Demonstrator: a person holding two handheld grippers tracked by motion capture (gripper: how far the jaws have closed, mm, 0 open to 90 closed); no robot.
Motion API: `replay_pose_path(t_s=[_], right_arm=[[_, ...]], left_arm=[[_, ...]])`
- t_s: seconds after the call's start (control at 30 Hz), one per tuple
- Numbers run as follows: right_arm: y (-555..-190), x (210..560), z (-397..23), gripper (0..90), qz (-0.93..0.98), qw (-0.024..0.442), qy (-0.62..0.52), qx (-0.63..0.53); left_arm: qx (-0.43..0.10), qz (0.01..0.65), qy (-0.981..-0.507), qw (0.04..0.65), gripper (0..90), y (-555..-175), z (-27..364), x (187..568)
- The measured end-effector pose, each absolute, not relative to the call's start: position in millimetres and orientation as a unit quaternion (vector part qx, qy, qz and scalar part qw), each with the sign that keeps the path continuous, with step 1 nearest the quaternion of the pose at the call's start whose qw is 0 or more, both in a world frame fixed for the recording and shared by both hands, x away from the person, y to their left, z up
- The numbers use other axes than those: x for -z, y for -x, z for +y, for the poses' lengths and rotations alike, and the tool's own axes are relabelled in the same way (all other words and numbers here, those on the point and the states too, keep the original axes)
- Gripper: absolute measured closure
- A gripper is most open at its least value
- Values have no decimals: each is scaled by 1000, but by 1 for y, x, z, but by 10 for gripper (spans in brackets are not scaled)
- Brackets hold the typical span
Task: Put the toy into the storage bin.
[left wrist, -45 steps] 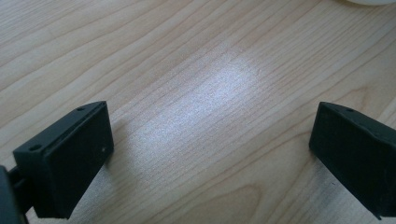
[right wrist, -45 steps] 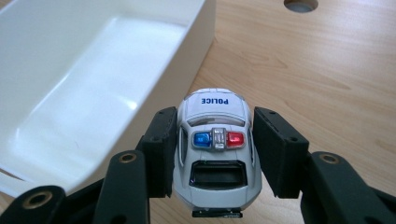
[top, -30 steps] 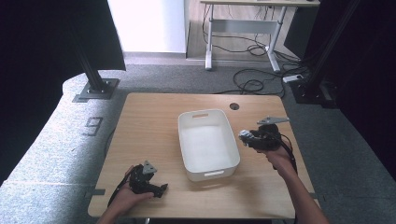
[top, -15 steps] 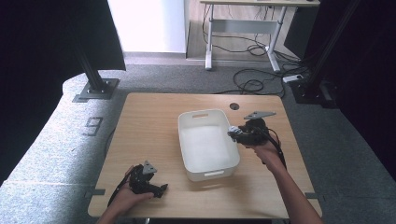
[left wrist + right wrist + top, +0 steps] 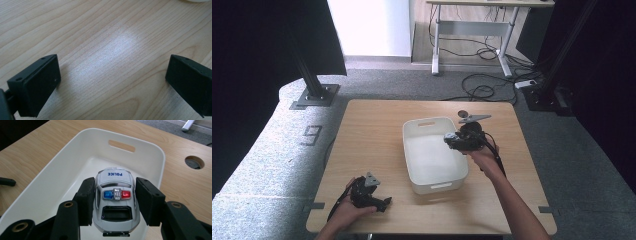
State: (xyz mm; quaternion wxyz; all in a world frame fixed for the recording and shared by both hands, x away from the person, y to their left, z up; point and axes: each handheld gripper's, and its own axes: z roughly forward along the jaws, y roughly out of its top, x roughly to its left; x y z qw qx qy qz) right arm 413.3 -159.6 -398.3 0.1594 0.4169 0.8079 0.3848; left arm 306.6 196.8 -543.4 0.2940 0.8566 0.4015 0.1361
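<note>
Two right fingers (image 5: 86, 201) clamp the car's (image 5: 115, 202) flat doors: light, rigid, slick plastic; left gripper (image 5: 112, 82) gapes empty.

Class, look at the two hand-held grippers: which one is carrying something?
The right hand-held gripper: its jaws clamp a white toy police car over the white plastic bin. The left hand-held gripper stands open above bare wooden table.

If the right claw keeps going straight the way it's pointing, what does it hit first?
Probably the white bin: the right claw, gripping the toy police car, points down into it, toward the floor or far wall; depth is unclear.
</note>
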Motion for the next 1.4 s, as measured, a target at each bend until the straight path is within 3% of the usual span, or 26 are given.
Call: replay_pose_path(t_s=[0.27,1.4], right_arm=[[-426,404,-126,514,817,144,-412,-377],[-454,459,-57,513,836,103,-427,-328]], left_arm=[[-135,399,-858,294,0,-306,197,543],[-132,395,-861,293,0,-306,195,543]])
